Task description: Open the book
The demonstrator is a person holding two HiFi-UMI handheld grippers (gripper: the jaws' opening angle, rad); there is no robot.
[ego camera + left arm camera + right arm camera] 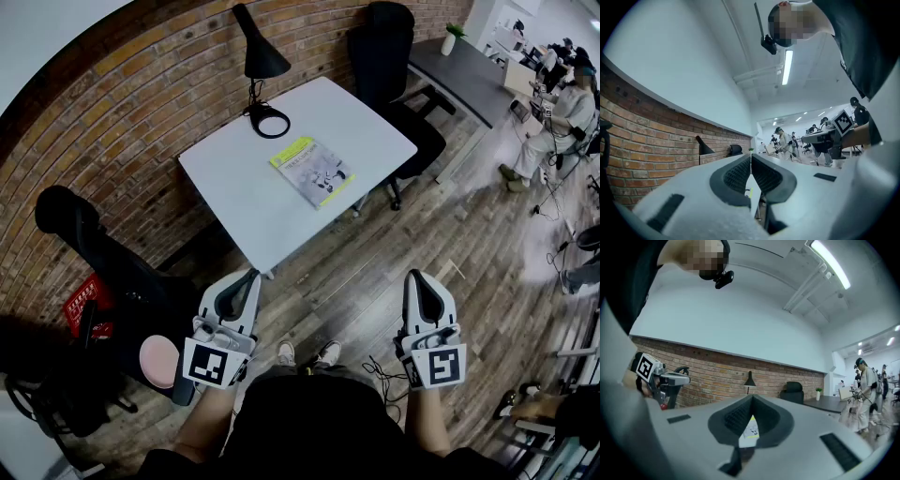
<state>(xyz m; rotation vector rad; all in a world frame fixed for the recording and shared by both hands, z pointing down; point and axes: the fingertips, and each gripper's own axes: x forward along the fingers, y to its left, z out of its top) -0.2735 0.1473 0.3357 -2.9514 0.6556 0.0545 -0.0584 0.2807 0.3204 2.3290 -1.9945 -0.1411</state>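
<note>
A closed book point(312, 171) with a yellow-green and white cover lies flat on the white table point(244, 197), well ahead of both grippers. A black desk lamp point(258, 64) stands at the table's far edge. My left gripper point(252, 277) is held level over the wooden floor, short of the table's near corner, its jaws shut with nothing between them point(750, 158). My right gripper point(414, 277) hangs level to the right, also shut and empty point(752, 400). A sliver of the book point(751, 430) shows through the gap below its pads.
A brick wall point(112, 112) runs behind the table. A black office chair point(398, 66) stands at the table's far right side, with a dark desk point(469, 70) beyond it. A black chair point(103, 262) and a red crate point(82, 302) stand at the left. People sit at the far right point(562, 112).
</note>
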